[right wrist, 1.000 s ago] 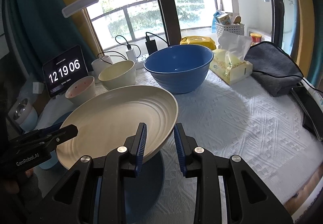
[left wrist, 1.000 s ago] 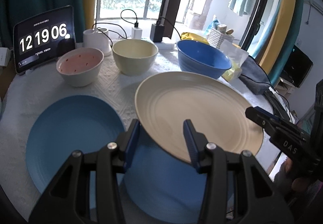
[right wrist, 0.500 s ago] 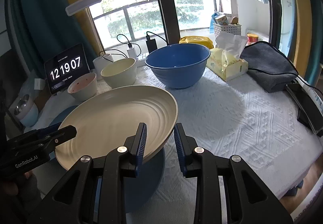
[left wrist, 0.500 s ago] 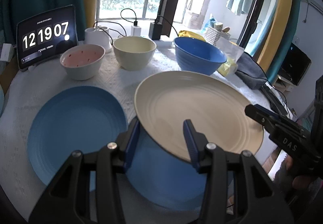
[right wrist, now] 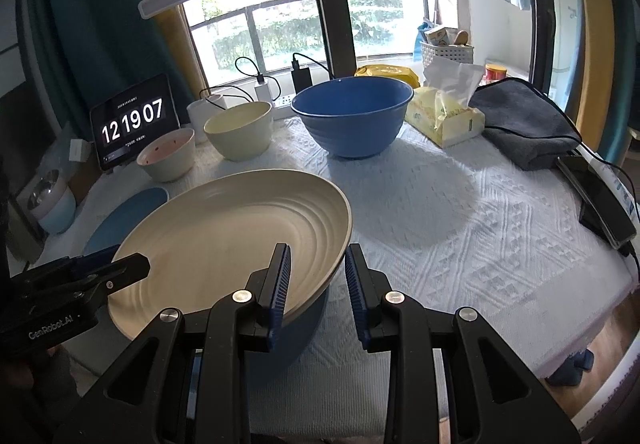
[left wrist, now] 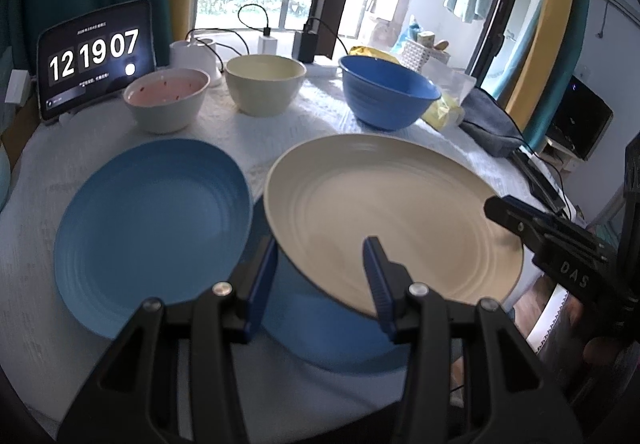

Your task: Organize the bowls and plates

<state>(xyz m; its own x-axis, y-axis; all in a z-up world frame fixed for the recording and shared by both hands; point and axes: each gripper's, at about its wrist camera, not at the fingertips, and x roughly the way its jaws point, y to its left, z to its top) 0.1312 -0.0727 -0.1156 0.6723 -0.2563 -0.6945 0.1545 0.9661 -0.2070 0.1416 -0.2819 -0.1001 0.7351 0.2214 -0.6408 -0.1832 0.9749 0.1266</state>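
Note:
A cream plate (left wrist: pixel 392 215) is lifted and tilted above a blue plate (left wrist: pixel 332 328) on the table. My left gripper (left wrist: pixel 320 276) is shut on the cream plate's near rim. My right gripper (right wrist: pixel 316 280) is shut on its opposite rim; the plate also shows in the right wrist view (right wrist: pixel 232 240). A second blue plate (left wrist: pixel 152 219) lies flat to the left. At the back stand a pink-lined bowl (left wrist: pixel 166 103), a cream bowl (left wrist: pixel 264 83) and a large blue bowl (left wrist: pixel 386 91).
A tablet clock (left wrist: pixel 94 55) stands at the back left. A tissue pack (right wrist: pixel 446 115), grey cloth (right wrist: pixel 524 123) and phone (right wrist: pixel 596 199) lie at the right. Chargers and cables (right wrist: pixel 296 77) run along the window sill. A white patterned cloth (right wrist: pixel 460 228) covers the table.
Both grippers have lifted the cream plate higher. The bowls and blue plates have not moved.

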